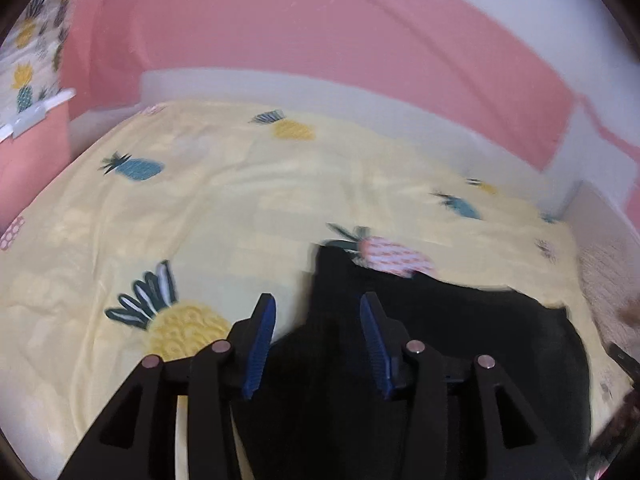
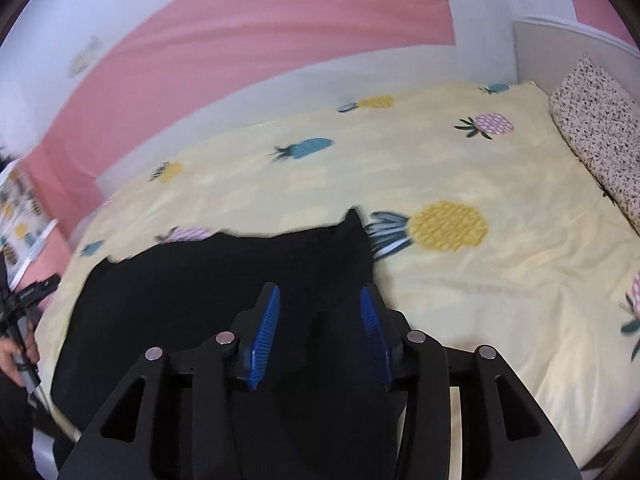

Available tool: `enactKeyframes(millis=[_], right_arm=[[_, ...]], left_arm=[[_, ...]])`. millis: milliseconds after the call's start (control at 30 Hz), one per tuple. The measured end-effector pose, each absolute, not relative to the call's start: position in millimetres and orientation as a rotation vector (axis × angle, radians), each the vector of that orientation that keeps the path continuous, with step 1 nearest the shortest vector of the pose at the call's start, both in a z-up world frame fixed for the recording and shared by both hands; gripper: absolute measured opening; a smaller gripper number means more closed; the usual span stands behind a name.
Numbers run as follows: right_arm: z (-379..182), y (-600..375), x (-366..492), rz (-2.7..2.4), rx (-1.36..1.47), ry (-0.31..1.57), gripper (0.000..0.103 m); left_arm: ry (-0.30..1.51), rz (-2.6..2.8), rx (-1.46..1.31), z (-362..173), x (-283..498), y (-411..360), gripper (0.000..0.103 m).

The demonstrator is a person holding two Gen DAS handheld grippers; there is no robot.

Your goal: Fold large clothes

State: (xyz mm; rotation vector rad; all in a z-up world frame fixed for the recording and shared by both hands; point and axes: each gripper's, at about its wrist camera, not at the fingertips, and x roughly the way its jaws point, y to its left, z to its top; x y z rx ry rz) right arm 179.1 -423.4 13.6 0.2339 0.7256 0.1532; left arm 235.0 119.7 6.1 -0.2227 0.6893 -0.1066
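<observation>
Roughly flat on the bed (image 1: 224, 208) lies the black garment (image 1: 440, 344), spread near the front edge over a pale yellow sheet printed with pineapples. On the left, the left hand-held gripper (image 1: 318, 344) hovers with its blue ribbed fingers (image 1: 260, 352) apart and nothing between them, over the garment's left border. To the right, the right hand-held gripper (image 2: 320, 334) is likewise spread wide and empty, above the cloth near its peaked far corner (image 2: 354, 220). The fabric looks soft, limp and matte, probably fairly light and faintly ribbed, so it should drape and sag when lifted; pinching an edge or corner with each gripper seems wisest. A speckled pillow (image 2: 596, 136) lies far right
</observation>
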Motion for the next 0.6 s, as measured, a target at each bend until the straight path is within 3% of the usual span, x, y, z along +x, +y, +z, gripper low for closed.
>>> enactKeyframes(millis=[233,400,600], right_arm=[[-39.3,-369.1,127.5,0.187,0.197,0.761,0.043],[-66.6,-372.7,137.7,0.102,0.068,0.731,0.044],[-71.8,-379.5,150.3,0.078,0.063,0.734,0.044]], left_arm=[[0.725,-0.357,-0.114,-33.9,149.9,29.3,0.053],[0.694,-0.320,-0.060,-72.1,153.2,19.5,0.057],[0.725,-0.277,-0.087,-72.5,168.4,24.6,0.057]])
